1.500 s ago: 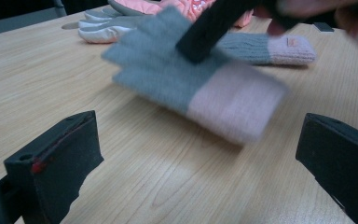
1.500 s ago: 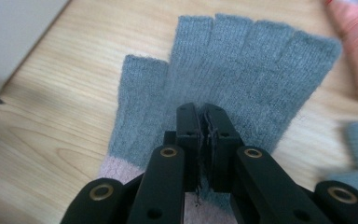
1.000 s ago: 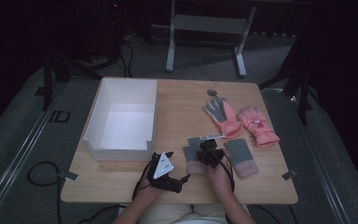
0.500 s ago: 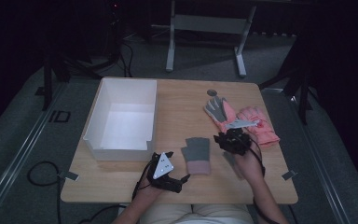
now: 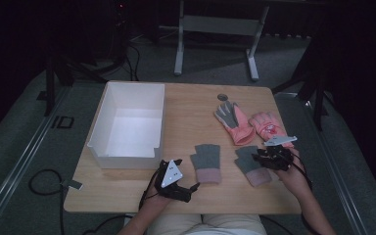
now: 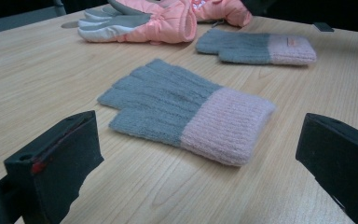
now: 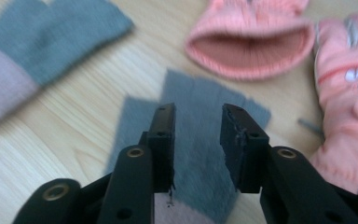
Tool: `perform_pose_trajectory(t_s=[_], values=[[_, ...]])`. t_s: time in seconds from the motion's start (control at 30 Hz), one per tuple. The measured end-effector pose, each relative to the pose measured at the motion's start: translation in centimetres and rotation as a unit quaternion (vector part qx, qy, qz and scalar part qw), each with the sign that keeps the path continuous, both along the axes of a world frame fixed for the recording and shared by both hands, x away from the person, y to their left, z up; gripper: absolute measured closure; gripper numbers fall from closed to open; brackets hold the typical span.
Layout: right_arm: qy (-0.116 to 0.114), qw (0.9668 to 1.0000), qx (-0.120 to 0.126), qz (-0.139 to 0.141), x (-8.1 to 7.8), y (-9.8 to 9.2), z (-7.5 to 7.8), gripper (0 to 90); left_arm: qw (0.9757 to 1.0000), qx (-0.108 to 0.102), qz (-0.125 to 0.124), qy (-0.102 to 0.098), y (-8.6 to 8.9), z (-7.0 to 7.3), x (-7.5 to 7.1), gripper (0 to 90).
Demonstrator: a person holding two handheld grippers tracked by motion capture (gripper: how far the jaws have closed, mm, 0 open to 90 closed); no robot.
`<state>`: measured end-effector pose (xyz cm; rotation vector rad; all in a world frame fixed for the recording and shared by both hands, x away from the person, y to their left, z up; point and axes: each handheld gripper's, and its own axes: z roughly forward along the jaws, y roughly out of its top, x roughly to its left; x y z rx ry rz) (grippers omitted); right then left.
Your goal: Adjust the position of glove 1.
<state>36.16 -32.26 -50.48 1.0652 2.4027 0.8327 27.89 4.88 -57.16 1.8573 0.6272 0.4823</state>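
- Right tongs (image 7: 196,140) part-spread, jaws just opening, nothing pinched; hover over right grey glove (image 5: 251,164) near the table's front edge.
- Glove's long axis runs front-to-back, cuff toward person.
- Left tongs (image 6: 196,168) spread, empty, facing left grey glove (image 6: 186,109).

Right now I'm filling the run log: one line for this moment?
left gripper: open, idle | right gripper: jaws opening, empty, above right knit glove | left knit glove: flat

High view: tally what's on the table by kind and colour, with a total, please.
Grey-and-pink knit gloves: 2
Pink padded gloves: 2
White box: 1
Total: 5
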Motion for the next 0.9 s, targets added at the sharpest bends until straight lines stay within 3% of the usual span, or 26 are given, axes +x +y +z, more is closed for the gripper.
perform_pose_trajectory(t_s=[0.13,0.27,0.4,0.47,0.57,0.77,0.8,0.9], values=[[0.001,0.9999,0.002,0.016,0.1,-0.6,-1.6,60.4,1.0000,-0.001,0.001,0.000,0.0,0.0,0.0,0.0],[0.016,0.9997,-0.007,0.018,0.6,-1.0,-3.1,62.8,1.0000,-0.001,0.002,0.000,0.0,0.0,0.0,0.0],[0.023,0.9995,-0.012,0.018,0.6,-0.8,-3.7,67.7,1.0000,0.000,0.002,-0.001,0.0,0.0,0.0,0.0],[0.031,0.9994,-0.009,0.012,0.5,-0.6,-3.7,75.5,1.0000,-0.001,0.002,-0.002,0.0,0.0,-0.1,0.0],[0.029,0.9992,-0.027,0.008,0.4,0.0,-3.6,83.8,1.0000,0.000,0.002,-0.001,0.0,0.0,-0.1,0.0],[0.045,0.9981,-0.036,-0.022,0.2,0.5,-2.7,86.2,1.0000,-0.002,0.004,-0.002,0.1,0.0,-0.1,0.0],[0.039,0.9983,-0.033,-0.029,-0.1,0.6,-2.2,86.2,1.0000,-0.003,0.004,-0.001,0.1,0.0,0.0,0.0],[0.024,0.9976,0.010,-0.065,-1.2,0.6,0.1,86.2,1.0000,-0.003,0.004,-0.001,0.1,0.0,0.0,0.0]])
